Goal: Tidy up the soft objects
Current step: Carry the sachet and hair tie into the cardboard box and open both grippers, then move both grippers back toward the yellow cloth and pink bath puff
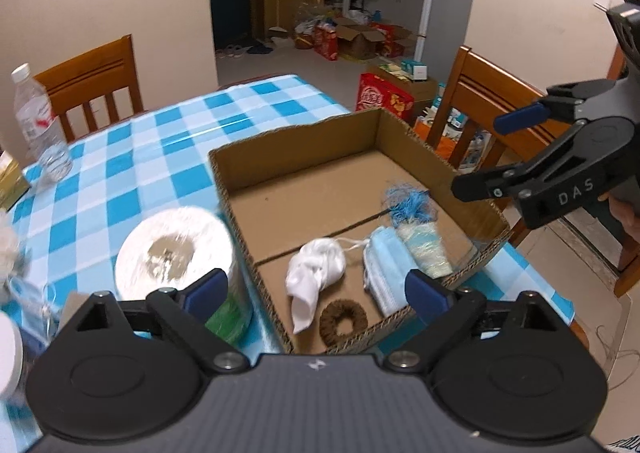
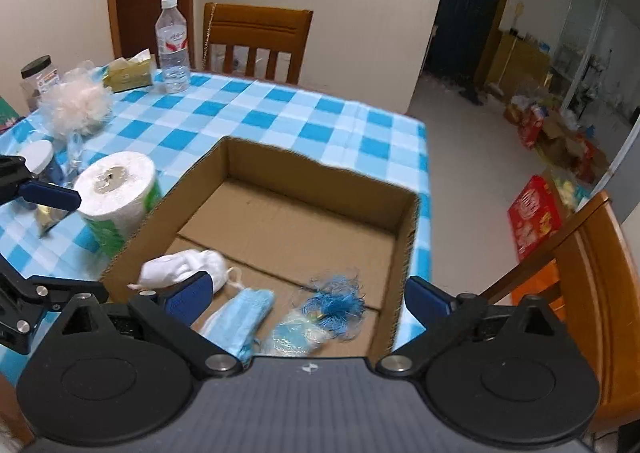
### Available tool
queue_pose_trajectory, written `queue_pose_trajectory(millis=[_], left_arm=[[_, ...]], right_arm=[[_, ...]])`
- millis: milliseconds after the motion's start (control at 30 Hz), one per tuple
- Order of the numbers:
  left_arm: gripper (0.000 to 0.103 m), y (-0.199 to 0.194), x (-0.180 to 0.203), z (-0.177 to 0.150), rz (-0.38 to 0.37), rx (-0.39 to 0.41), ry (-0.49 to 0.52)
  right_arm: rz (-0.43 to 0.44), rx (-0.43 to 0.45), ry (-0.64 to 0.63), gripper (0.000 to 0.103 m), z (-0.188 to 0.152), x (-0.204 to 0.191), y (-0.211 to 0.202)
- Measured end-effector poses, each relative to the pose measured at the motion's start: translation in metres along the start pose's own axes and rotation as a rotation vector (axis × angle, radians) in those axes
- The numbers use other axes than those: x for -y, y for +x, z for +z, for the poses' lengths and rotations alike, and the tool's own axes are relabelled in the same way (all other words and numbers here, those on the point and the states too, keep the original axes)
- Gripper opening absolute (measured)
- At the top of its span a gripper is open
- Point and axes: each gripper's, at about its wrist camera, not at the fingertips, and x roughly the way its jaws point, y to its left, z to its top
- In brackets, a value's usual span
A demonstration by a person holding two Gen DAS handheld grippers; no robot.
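**Roll waits just outside the box**

The shallow brown cardboard box fills the checked table's near corner. The white toilet-paper roll stands upright against its left wall, directly ahead of the left gripper, jaws apart, empty. The right gripper, likewise spread, hangs farther off.
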Motion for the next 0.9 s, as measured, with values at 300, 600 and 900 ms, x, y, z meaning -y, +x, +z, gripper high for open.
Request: queue_pose_trajectory(millis=[300, 600, 900], left_arm=[[0.096, -0.013, -0.009, -0.013, 0.032, -0.012, -0.038], [0.097, -0.028, -0.021, -0.031, 0.080, -0.032, -0.087], [0.097, -0.051, -0.057, -0.056, 0.080, -0.034, -0.085]], right_arm=[[0.005, -0.035, 0.033, 0.103, -0.012, -0.016, 0.001], [0.059, -0.004, 0.085, 0.103, -0.016, -0.038, -0.007], [0.080, 0.017, 0.091, 0.103, -0.014, -0.087, -0.013]])
